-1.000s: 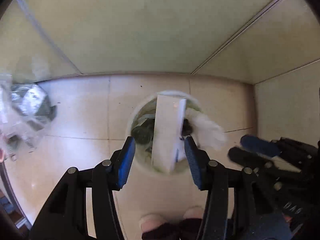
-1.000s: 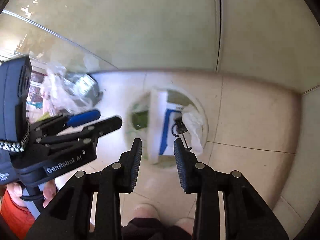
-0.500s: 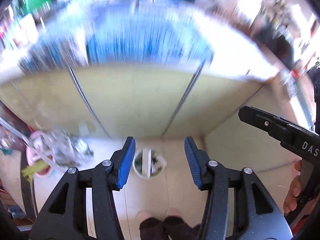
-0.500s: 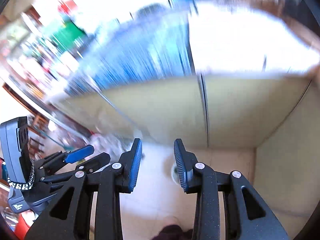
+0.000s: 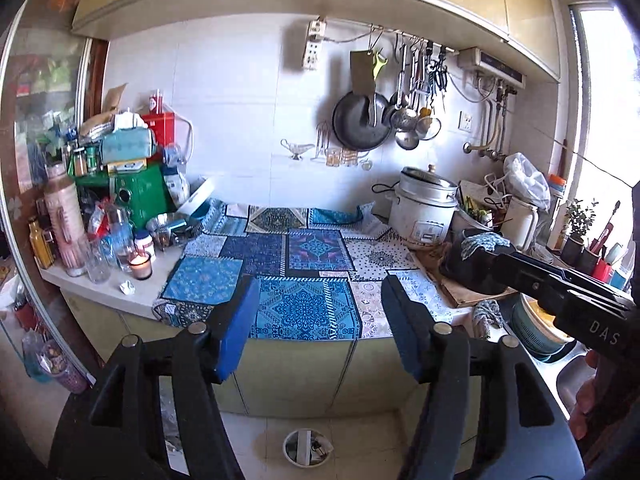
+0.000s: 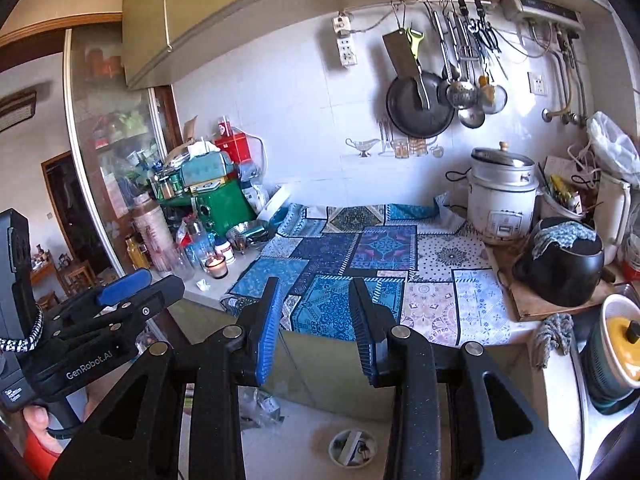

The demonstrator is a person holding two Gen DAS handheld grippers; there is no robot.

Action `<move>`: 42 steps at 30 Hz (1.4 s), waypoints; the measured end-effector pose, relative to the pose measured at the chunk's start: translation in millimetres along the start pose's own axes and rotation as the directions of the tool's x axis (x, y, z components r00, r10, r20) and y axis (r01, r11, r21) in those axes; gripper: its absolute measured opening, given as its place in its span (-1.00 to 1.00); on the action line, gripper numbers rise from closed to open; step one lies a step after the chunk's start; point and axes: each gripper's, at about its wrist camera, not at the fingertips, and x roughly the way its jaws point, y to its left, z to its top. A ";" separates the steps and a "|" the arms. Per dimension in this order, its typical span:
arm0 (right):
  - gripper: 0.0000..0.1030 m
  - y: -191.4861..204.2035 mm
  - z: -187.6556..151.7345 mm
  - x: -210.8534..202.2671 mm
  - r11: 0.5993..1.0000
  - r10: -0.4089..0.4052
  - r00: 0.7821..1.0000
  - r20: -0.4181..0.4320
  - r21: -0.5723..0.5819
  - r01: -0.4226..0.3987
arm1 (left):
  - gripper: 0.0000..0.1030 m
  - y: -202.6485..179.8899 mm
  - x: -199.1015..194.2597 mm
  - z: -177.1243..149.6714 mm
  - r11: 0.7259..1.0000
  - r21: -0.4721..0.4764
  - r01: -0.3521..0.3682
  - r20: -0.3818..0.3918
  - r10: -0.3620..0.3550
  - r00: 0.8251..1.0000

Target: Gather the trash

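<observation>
Down on the floor tiles, at the cabinet foot, stands the trash bin (image 5: 308, 447) holding a white carton upright plus dark scraps (too small to identify, possibly wire). Left gripper (image 5: 316, 322) gapes wide and empty; right gripper (image 6: 314, 330) is narrower, also empty. Above, a patchwork cloth (image 5: 304, 276) covers the counter; a candle jar (image 5: 141, 264) burns beside a crumpled scrap (image 5: 127, 288).

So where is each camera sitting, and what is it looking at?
Left wrist: on the left gripper, facing the patchwork cloth on the counter; its open fingers and the right gripper's side show.
Right wrist: on the right gripper, facing the same counter; its open fingers and the left gripper show.
Shared: rice cooker, candle, floor bin.
</observation>
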 end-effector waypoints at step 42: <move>1.00 58.4 -49.1 -82.4 0.965 -0.261 0.965 0.000 0.015 0.261 | 0.98 4.5 -106.0 -58.3 0.998 0.057 0.019 -0.056 -0.016 0.998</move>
